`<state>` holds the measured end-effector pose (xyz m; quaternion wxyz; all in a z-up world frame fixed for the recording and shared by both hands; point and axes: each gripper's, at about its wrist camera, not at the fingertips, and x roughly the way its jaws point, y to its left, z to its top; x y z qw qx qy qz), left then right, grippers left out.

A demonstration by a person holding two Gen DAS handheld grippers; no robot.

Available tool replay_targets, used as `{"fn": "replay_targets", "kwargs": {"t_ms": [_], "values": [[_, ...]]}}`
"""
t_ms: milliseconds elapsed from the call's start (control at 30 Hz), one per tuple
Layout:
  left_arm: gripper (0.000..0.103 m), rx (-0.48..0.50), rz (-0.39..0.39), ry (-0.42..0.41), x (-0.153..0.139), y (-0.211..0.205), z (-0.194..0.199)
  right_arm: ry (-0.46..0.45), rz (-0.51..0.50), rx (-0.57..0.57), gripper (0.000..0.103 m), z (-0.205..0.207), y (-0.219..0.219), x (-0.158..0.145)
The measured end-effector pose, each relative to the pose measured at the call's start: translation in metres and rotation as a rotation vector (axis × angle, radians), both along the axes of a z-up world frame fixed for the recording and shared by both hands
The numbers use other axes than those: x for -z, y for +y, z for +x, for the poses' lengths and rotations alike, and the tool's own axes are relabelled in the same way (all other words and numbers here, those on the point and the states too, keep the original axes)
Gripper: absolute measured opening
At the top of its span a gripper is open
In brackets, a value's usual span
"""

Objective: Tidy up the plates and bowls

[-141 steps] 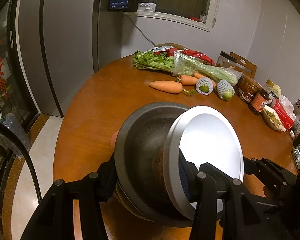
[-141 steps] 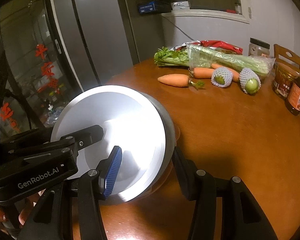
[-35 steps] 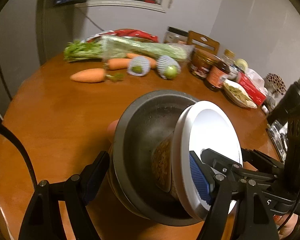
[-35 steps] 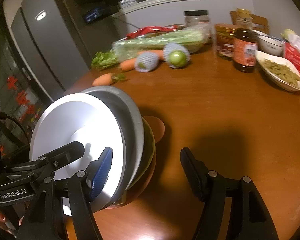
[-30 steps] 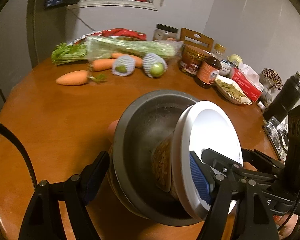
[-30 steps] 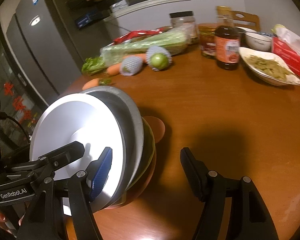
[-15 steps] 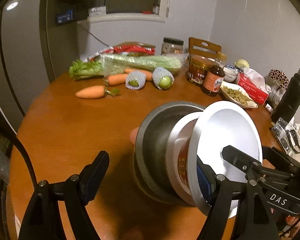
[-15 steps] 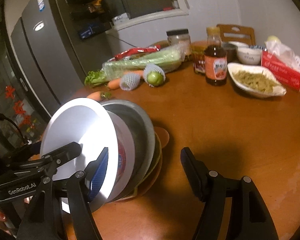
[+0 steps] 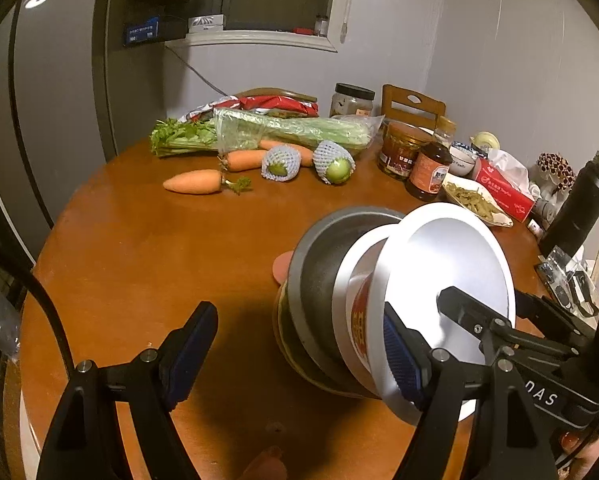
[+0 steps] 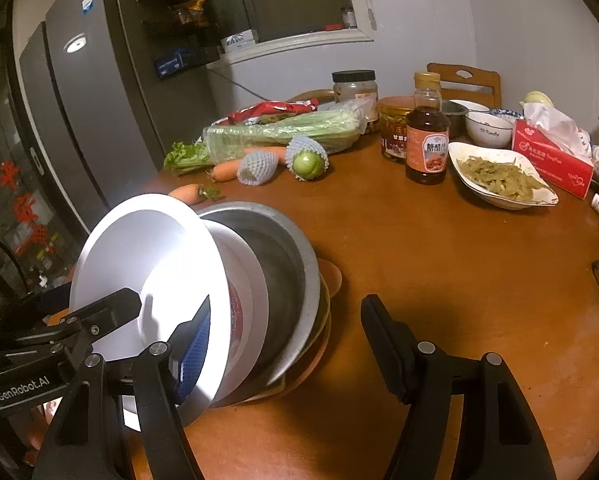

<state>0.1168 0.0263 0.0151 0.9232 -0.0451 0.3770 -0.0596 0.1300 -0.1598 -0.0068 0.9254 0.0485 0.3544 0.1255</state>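
- Left wrist view: the left claw (image 9: pixel 297 316) stands wide with nothing pinched between its own jaws. Just beyond them on the brown surface (image 9: pixel 139 264) is a stack topped by a dark metal bowl (image 9: pixel 319 280).
- A white bowl with red print (image 9: pixel 359 312) sits tilted in that bowl. A white plate (image 9: pixel 451 272) stands on edge against it, at the left claw's right finger.
- That finger's blue pad is at the plate's back, and a finger of the right claw (image 9: pixel 465 312) lies across its face.
- Only this view shows a whole carrot (image 9: pixel 193 181) and a black flask (image 9: pixel 583 204).
- Right wrist view: the right claw (image 10: pixel 287 308) is also wide, with bare surface (image 10: pixel 439 264) between its jaws.
- The white plate (image 10: pixel 139 248) is at its left finger, whose blue pad is against the plate's edge. A left claw finger (image 10: pixel 111 308) crosses the plate's face.
- Clear only here are a dish of green vegetables (image 10: pixel 499 178), a sauce bottle (image 10: pixel 427 144) and a grey refrigerator (image 10: pixel 79 120).
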Motion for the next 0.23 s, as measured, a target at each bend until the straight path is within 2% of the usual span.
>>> {"fn": "replay_targets", "kwargs": {"t_ms": [100, 233], "values": [[0.079, -0.012, 0.011, -0.018, -0.0030, 0.0005, -0.0019, -0.030, -0.011, -0.003, 0.073, -0.0029, 0.0021, -0.0037], [0.079, -0.016, 0.006, -0.003, -0.0010, 0.0012, -0.0016, -0.022, -0.014, -0.002, 0.073, -0.0013, 0.0033, -0.0028]]}}
